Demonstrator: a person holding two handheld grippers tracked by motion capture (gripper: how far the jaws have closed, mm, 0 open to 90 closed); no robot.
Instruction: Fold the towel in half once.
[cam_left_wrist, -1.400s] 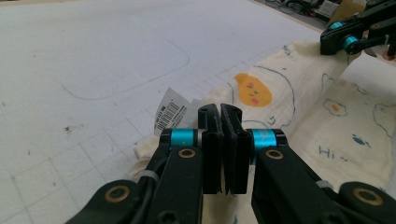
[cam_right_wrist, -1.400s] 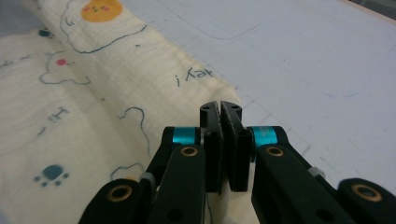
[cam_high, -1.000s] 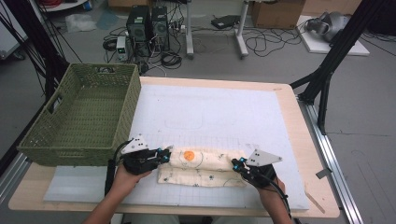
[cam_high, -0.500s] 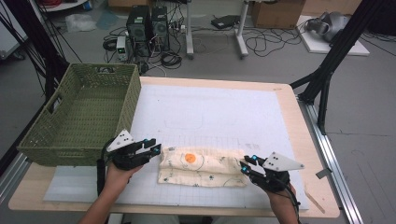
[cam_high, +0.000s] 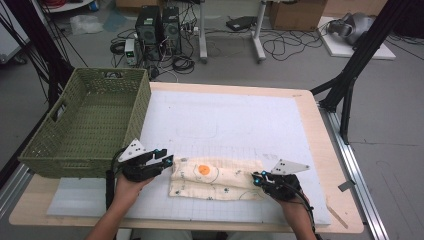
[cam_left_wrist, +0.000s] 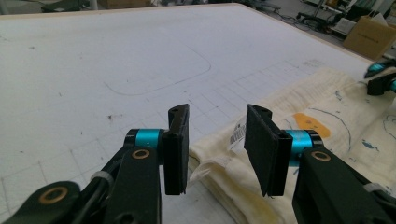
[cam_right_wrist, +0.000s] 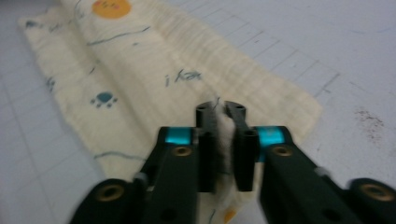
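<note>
One green woven basket (cam_high: 85, 125) stood at the left edge of the one white gridded mat (cam_high: 230, 120), its long side just beside the mat's left border. Right of the basket, near the mat's front edge, lay one folded cream cloth (cam_high: 215, 177) printed with an orange spot and small dark marks, stretched across the mat between the two grippers. The left gripper (cam_high: 162, 162) sat between the basket and the cloth's left end; in the left gripper view its two jaws had just been opening and stood apart (cam_left_wrist: 217, 144), released, with the cloth's folded corner and a small label lying below and past the gap, the pads not pressing on it. At the cloth's right end, well apart from the basket, the right gripper (cam_high: 260, 180) was clenched: in the right gripper view (cam_right_wrist: 219, 140) its two jaws had just been closing and pinched a raised fold of the cloth between the pads, the rest of the cloth lying flat on the mat beyond
</note>
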